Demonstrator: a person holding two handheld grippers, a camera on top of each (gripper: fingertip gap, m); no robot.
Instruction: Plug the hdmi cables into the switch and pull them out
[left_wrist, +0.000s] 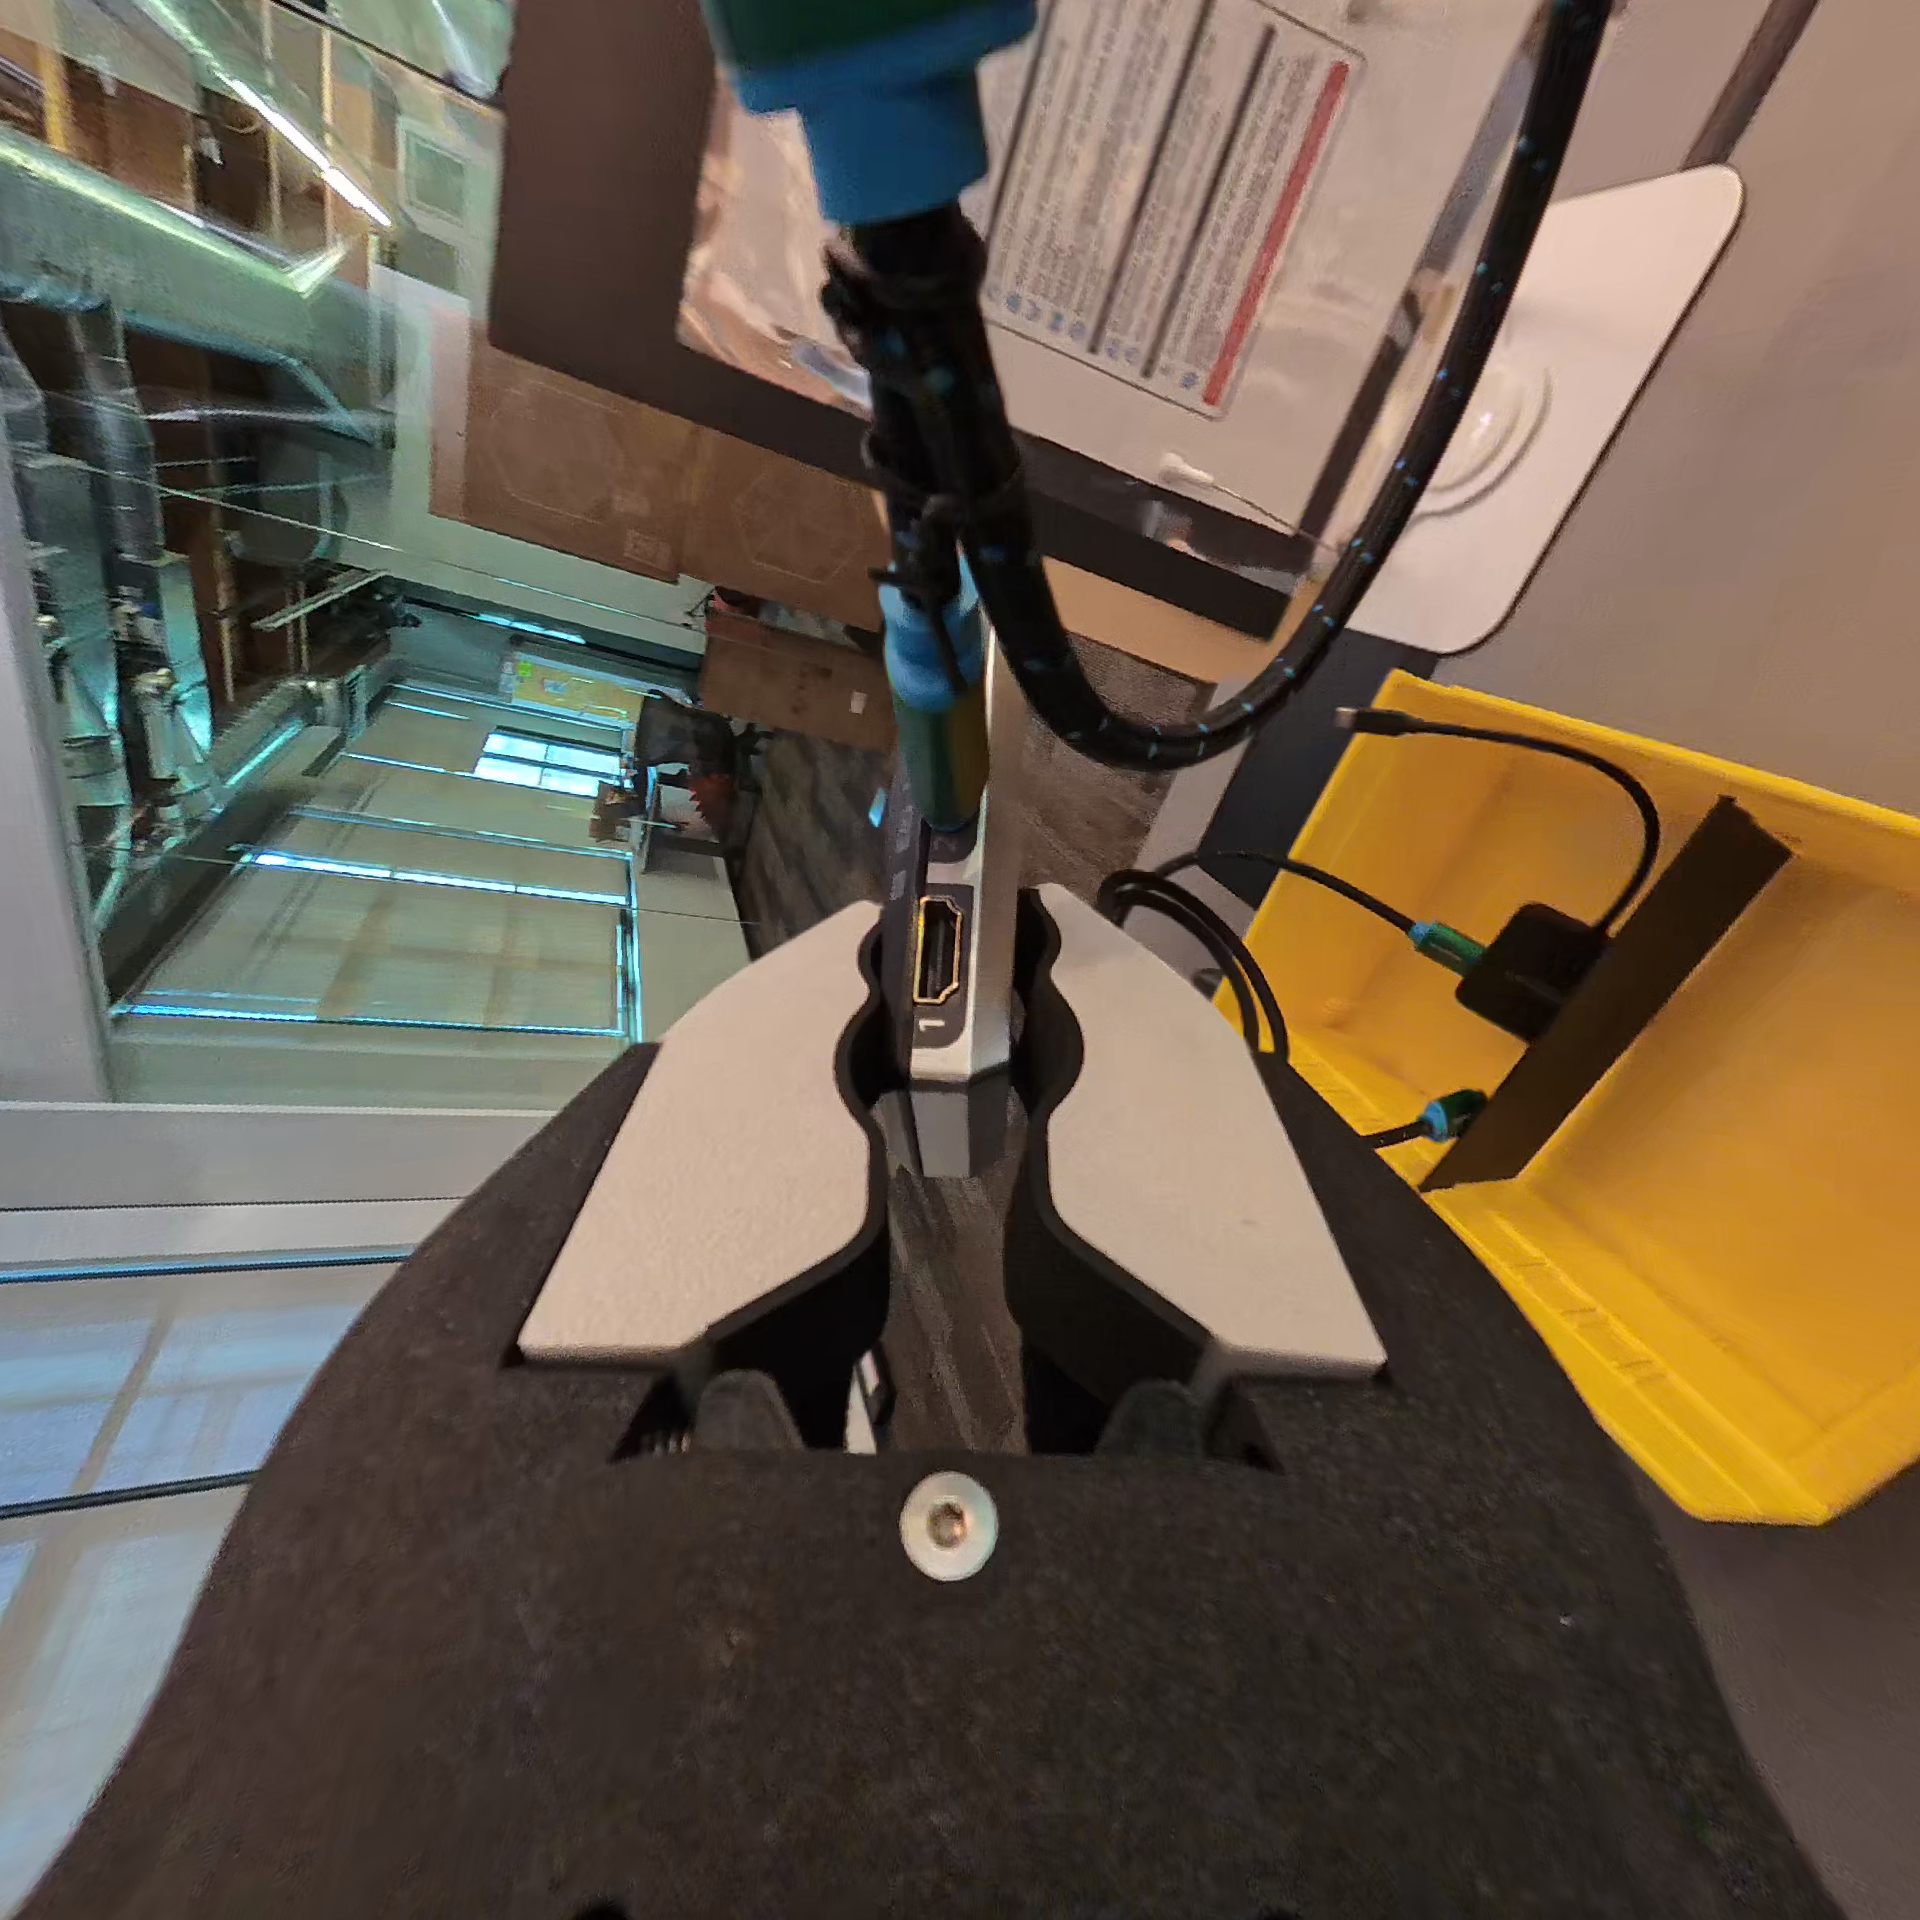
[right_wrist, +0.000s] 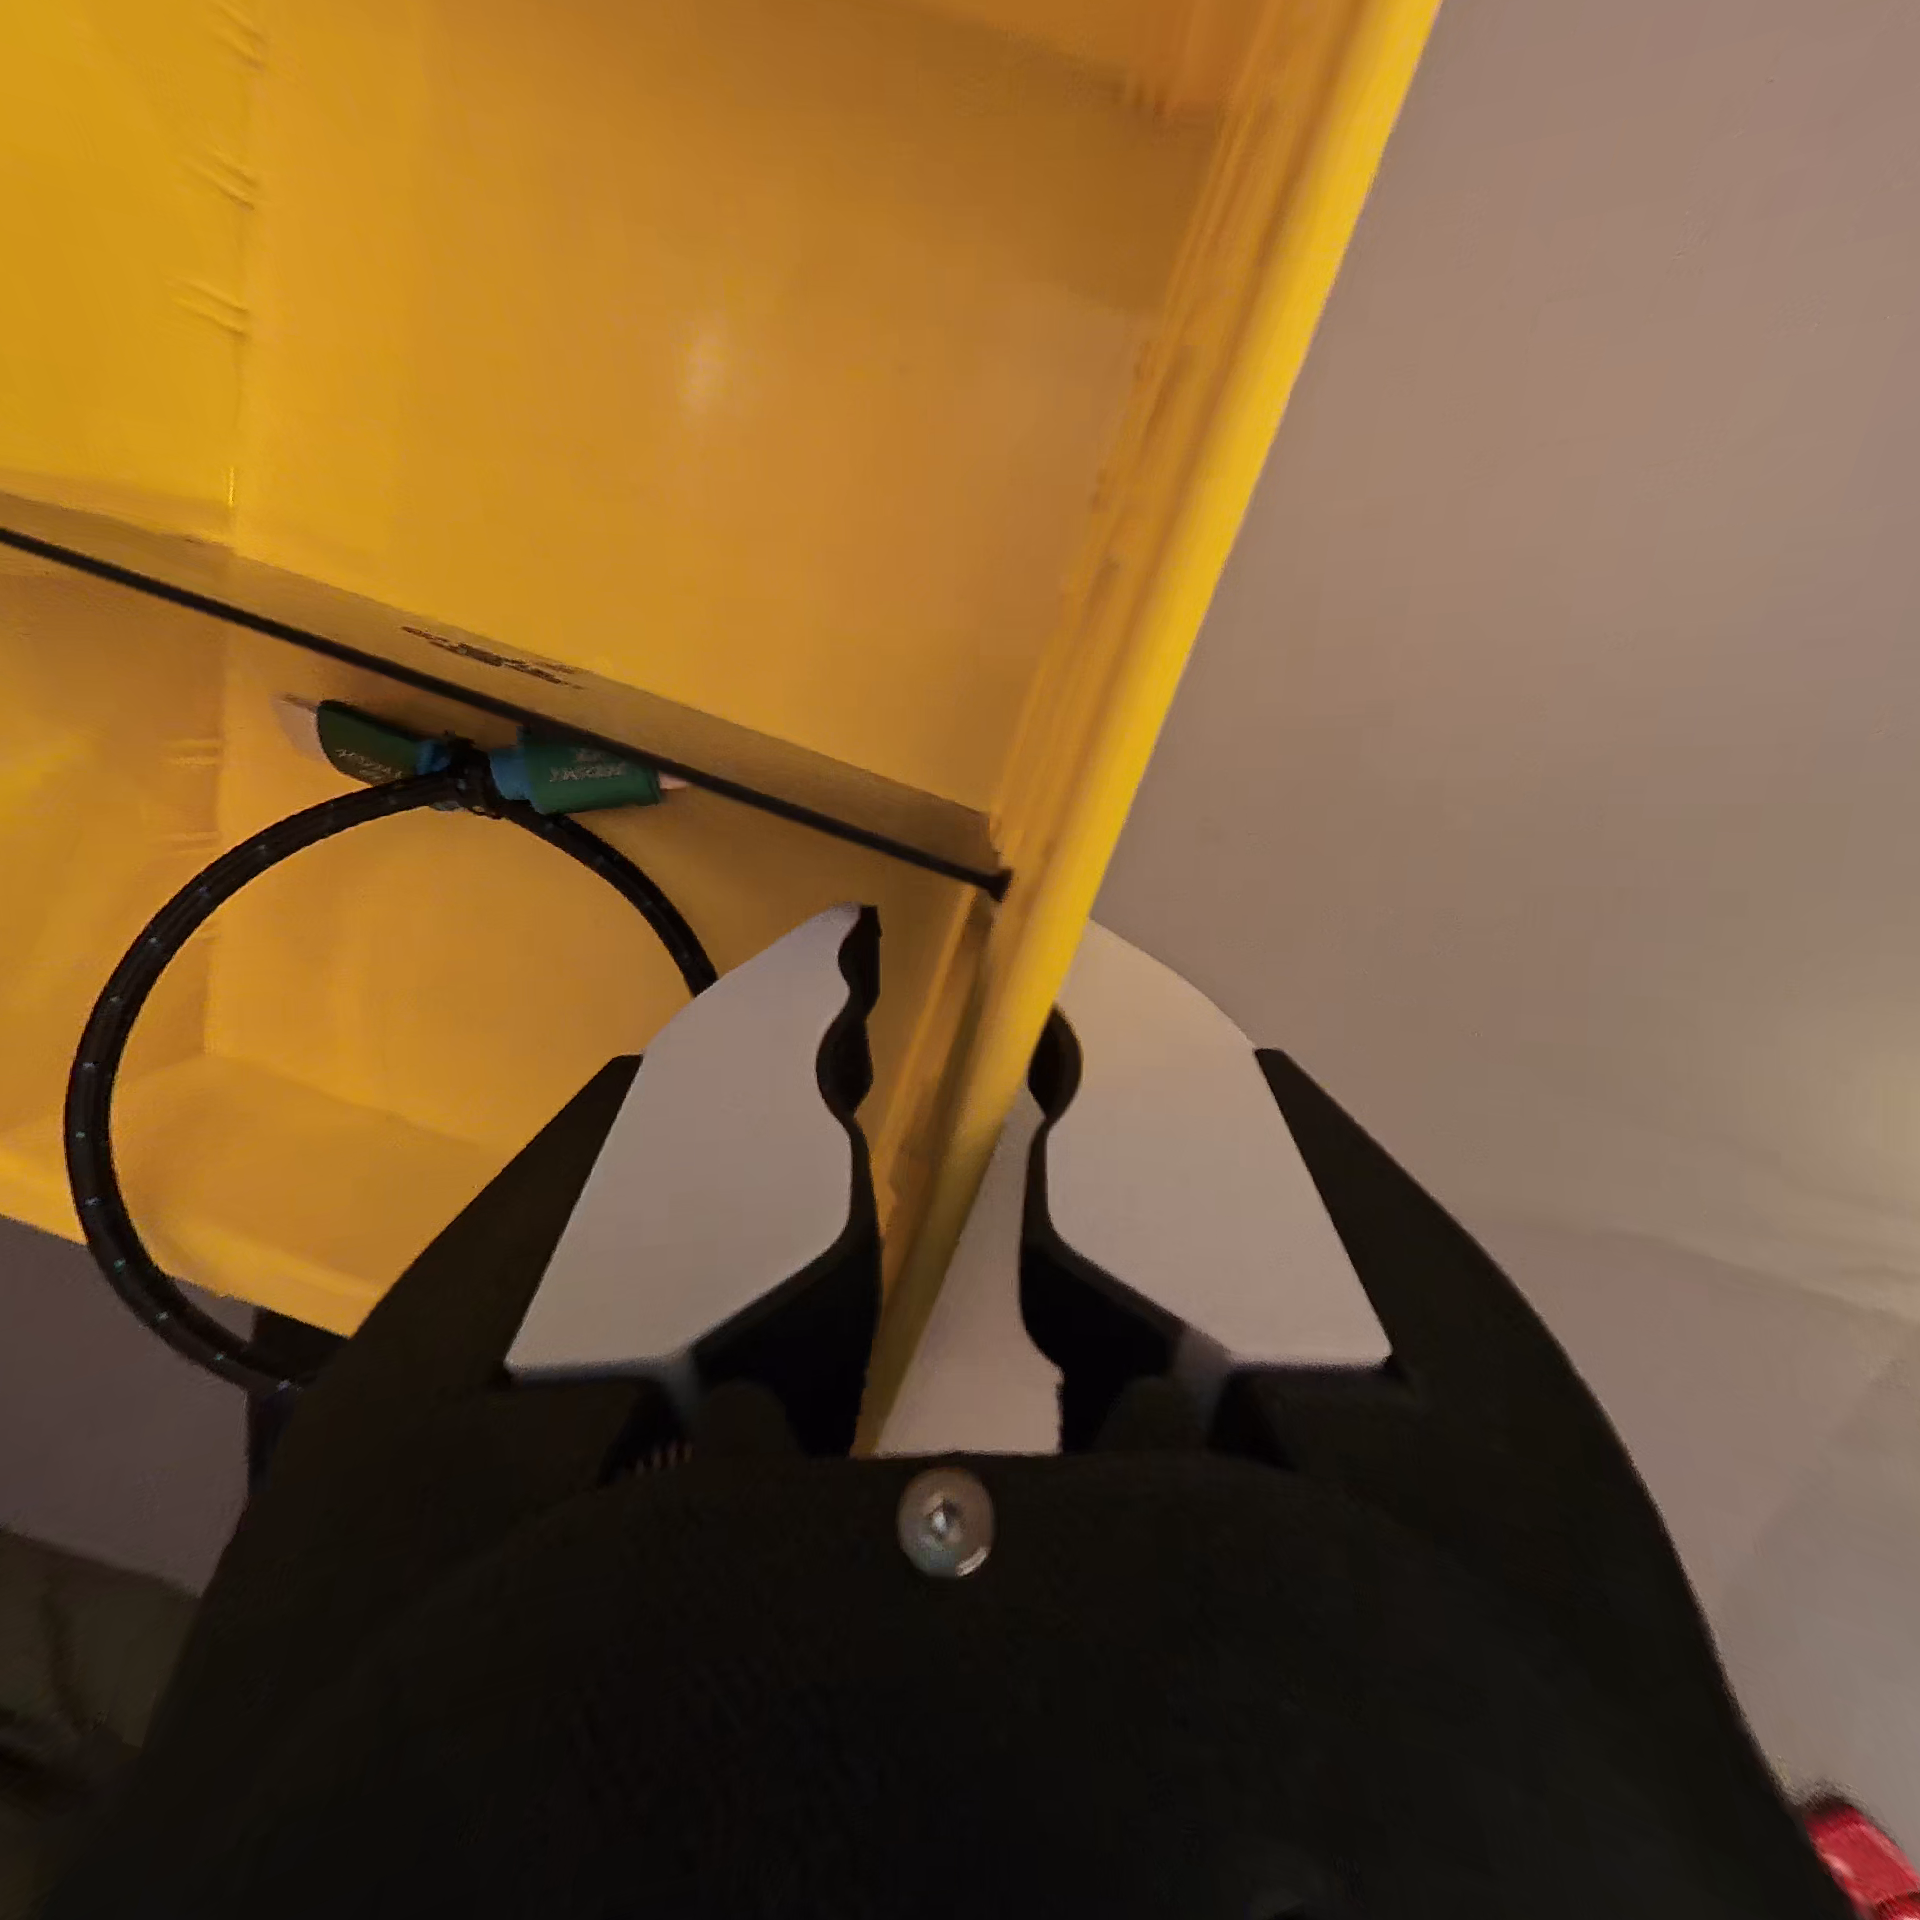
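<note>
In the left wrist view my left gripper (left_wrist: 951, 914) is shut on the silver HDMI switch (left_wrist: 971, 1039) and holds it edge-on. One port (left_wrist: 938, 951) faces me empty. Above it a green HDMI plug (left_wrist: 940, 758) with a blue collar sits in the switch. Its black braided cable (left_wrist: 1299, 644) loops right. Another blue-collared plug (left_wrist: 883, 104) is close at the top edge. In the right wrist view my right gripper (right_wrist: 951, 935) is closed around the side wall (right_wrist: 1039, 831) of a yellow bin. Its left finger is inside the bin and its right fingertip is hidden behind the wall.
The yellow bin (left_wrist: 1610, 1195) lies on the grey table (left_wrist: 1818, 312), split by a black divider (left_wrist: 1600, 1008). It holds a small black box (left_wrist: 1527, 966) and cables with green plugs (right_wrist: 571, 774). A white stand base (left_wrist: 1558, 416) and a dark panel stand behind. Some 70 cm of space lies between my two pairs of fingers.
</note>
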